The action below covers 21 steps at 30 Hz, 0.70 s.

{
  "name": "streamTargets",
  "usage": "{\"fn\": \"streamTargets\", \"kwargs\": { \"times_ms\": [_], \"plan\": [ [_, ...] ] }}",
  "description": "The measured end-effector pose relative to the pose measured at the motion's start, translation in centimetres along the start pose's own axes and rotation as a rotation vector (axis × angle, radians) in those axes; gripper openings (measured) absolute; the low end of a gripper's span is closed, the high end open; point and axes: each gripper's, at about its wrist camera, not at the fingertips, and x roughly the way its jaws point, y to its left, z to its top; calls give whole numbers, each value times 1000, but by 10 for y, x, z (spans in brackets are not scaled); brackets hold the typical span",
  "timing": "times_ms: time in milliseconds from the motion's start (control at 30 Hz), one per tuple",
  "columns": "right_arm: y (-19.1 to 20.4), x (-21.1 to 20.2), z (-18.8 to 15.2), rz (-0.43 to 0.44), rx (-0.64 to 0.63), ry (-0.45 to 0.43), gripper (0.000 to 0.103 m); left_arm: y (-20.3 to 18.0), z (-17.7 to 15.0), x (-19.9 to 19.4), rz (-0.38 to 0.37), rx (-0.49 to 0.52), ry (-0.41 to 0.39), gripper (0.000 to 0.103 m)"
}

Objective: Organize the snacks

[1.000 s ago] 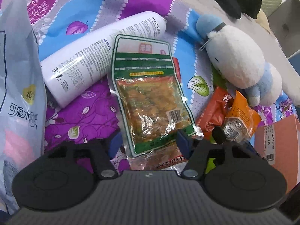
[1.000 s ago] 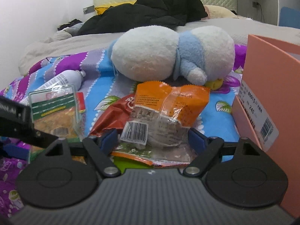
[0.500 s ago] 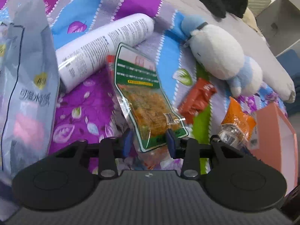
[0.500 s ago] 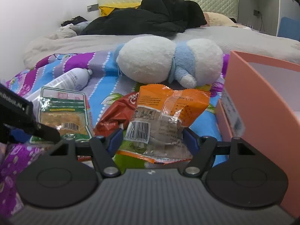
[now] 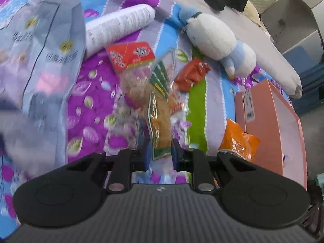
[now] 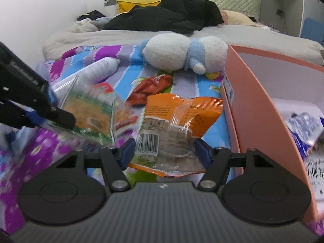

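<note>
My left gripper point(image 5: 160, 155) has its jaws closing on the lower end of a green snack packet point(image 5: 161, 121), which hangs edge-on above the bedspread. The right wrist view shows that packet point(image 6: 89, 111) lifted at the left. My right gripper point(image 6: 167, 151) has its jaws closing on an orange snack packet point(image 6: 182, 117), pads against both sides. The same orange packet point(image 5: 237, 139) shows beside the open pink box point(image 5: 261, 109). A red packet point(image 5: 129, 55) and a red-brown packet point(image 5: 192, 75) lie on the bedspread.
A white bottle point(image 5: 119, 26), a white-and-blue plush toy point(image 5: 214, 36) and a large grey-blue bag point(image 5: 50, 60) lie on the bedspread. The pink box point(image 6: 253, 101) stands at the right and holds a blue-and-white packet point(image 6: 303, 127). Black clothing lies further up the bed.
Both grippers rose and moved toward the pink box with their packets. The left jaws narrowed on the green packet and lifted it, uncovering the red packet beneath.
</note>
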Motion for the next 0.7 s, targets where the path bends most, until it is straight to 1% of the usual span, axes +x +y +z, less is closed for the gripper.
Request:
{"fn": "streamTargets", "kwargs": {
  "times_ms": [100,133,200,467,700],
  "plan": [
    [1,-18,-10,8,-12,11,67,2,-20,-10,-10,12,0,16],
    [1,-23,-13,12,-16,13,67,4,-25,-12,-18,10,4,13],
    [0,-35,-19,12,-25,12,67,8,-38,-18,-40,2,5,10],
    [-1,-77,-43,44,-50,37,67,29,-87,-27,-105,-100,26,7],
    [1,-92,-63,83,-90,78,67,45,-134,-40,-151,-167,49,7]
  ]
}}
